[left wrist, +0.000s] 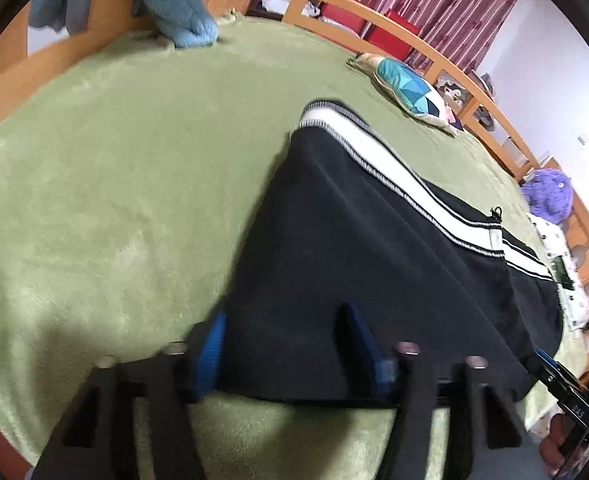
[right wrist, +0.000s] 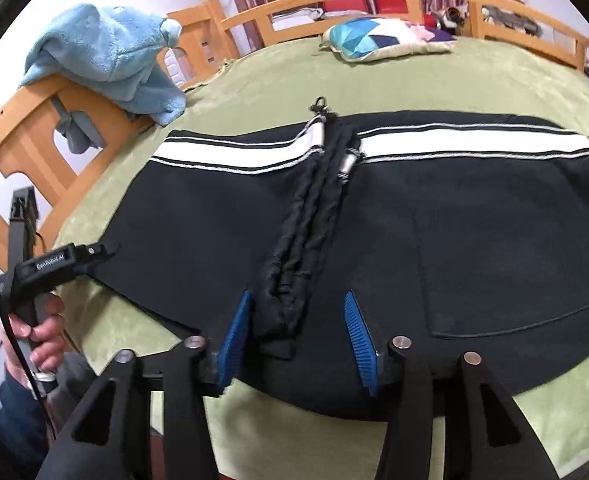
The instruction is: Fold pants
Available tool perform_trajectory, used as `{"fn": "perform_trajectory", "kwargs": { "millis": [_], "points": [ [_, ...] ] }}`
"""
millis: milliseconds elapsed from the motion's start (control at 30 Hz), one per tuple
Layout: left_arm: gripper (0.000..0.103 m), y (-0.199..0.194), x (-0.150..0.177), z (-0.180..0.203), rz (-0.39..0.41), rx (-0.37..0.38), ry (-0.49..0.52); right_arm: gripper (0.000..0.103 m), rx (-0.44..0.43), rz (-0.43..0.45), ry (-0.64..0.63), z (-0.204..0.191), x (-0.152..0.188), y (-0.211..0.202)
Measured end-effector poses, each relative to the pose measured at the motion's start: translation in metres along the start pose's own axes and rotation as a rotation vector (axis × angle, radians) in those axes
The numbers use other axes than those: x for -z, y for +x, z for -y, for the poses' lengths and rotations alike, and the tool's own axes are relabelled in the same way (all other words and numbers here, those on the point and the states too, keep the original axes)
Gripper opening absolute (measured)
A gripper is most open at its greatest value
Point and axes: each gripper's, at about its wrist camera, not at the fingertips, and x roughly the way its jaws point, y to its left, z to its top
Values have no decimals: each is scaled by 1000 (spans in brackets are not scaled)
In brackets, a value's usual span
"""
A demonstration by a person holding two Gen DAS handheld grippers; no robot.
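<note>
So the black pants (right wrist: 374,216) with the white side stripe are spread flat across the green blanket (left wrist: 114,184) on the bed, folded over once, with the bunched waistband running down the middle toward the right wrist camera.

The right gripper (right wrist: 298,340) sits at the near edge with its blue pads apart. The end of that bunched waistband lies between them, but I can't see either pad actually pressing on it.

The left gripper (left wrist: 286,352) is at the near edge of the pant leg. Its fingers are apart too, with black cloth lying between them and draped over the base. I can't tell if it's really pinched. In the right wrist view a hand (right wrist: 44,328) holds that gripper's handle.

Other stuff on the bed: a patchwork pillow (right wrist: 378,40) at the far side, well clear of the pants, a blue fleece thing (right wrist: 110,60) slung over the wooden bed rail (right wrist: 34,128) near the leg end, and something fuzzy and purple (left wrist: 546,196) by the far rail. Nothing's lying on the pants themselves.
</note>
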Motion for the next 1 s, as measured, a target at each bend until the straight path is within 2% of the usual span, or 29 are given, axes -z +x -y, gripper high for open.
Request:
{"fn": "perform_trajectory", "kwargs": {
  "millis": [33,67,200,300,433,533,733,867,1000],
  "points": [
    [27,-5,-2,3,15,-3,10,53,2,3,1,3,-1,1],
    [18,-11,-6,8,25,16,24,53,-10,-3,4,7,0,1],
    [16,-39,-18,42,97,-21,125,58,-29,-37,13,11,0,15],
    [16,-61,-26,77,149,-49,216,58,-60,-37,14,16,-7,9],
    [16,-77,-30,130,187,-62,337,58,-13,70,10,39,-16,-29],
    [15,-78,-27,181,206,-69,444,58,-3,125,45,72,-14,-57],
    [15,-64,4,268,189,-42,609,59,-10,170,205,143,6,-77],
    [15,-39,31,307,98,19,664,59,-12,160,273,172,17,-72],
    [15,-14,53,314,0,26,655,59,-33,167,278,181,25,-75]
  ]
}}
